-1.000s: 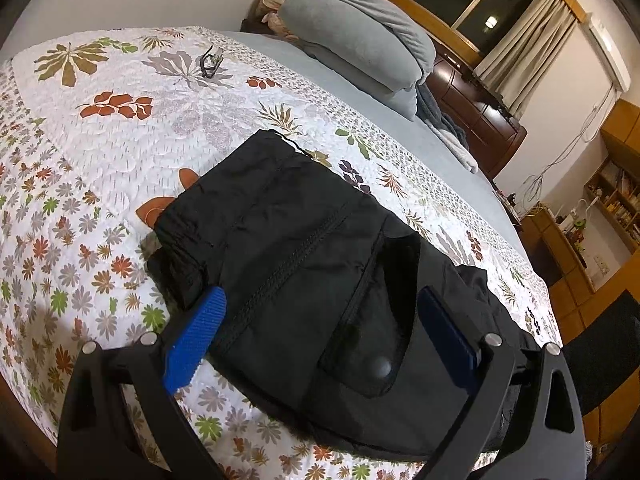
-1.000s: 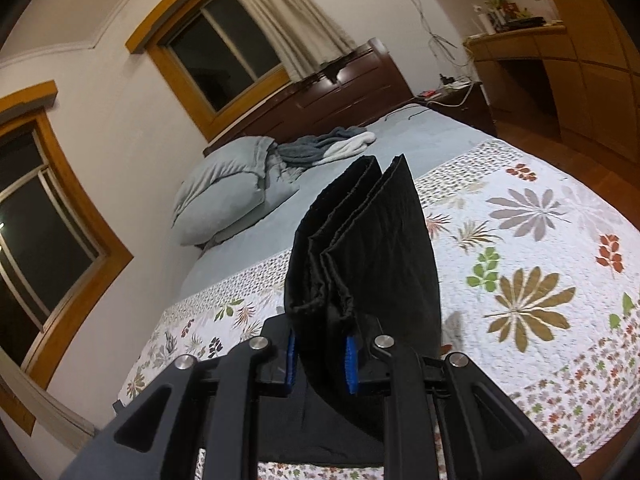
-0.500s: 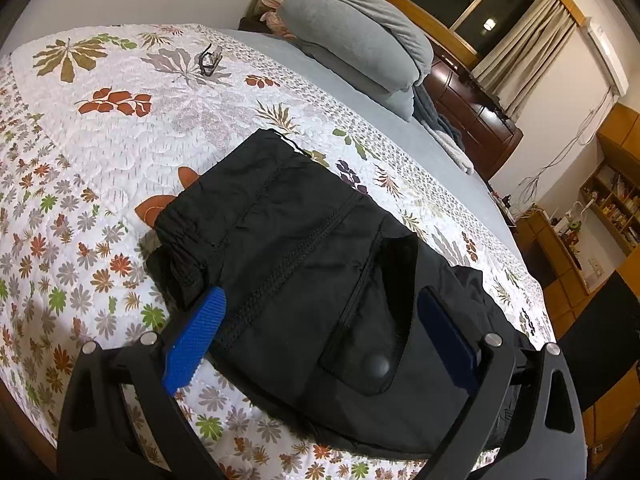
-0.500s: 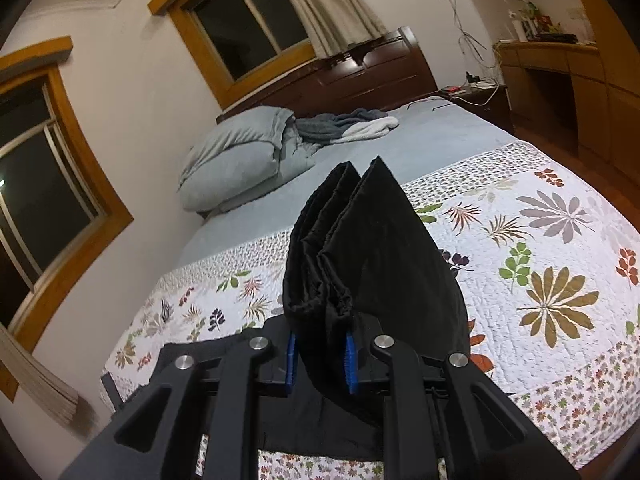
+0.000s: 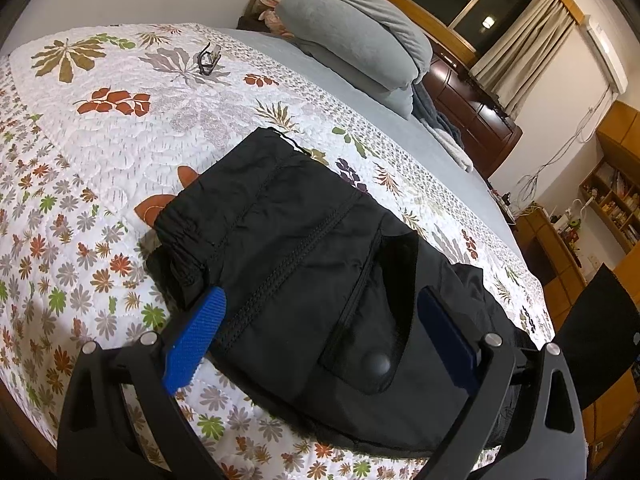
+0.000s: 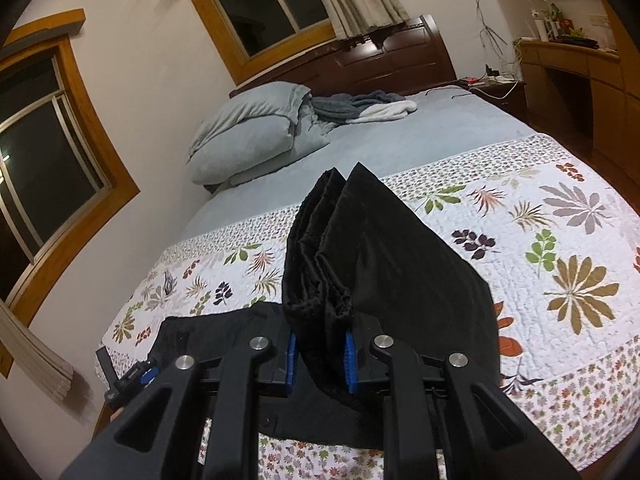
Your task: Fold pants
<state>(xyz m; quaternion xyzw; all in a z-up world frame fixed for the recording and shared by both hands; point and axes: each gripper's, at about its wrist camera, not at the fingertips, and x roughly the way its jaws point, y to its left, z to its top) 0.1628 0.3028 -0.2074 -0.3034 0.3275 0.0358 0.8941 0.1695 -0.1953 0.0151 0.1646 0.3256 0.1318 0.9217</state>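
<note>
Pants (image 5: 304,264) on floral quilt (image 5: 100,152), right gripper (image 6: 320,354) jaws clenched on hems, left gripper (image 5: 320,332) jaws released, glasses (image 5: 208,58) beyond.

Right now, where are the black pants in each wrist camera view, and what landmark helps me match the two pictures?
Left wrist view: the black pants lie flat on the floral quilt, centre to lower right, between the open fingers.
Right wrist view: the black pants rise up the centre as a bunched fold clamped in the right gripper.
Shared landmark: the grey pillow at the head of the bed.
</note>
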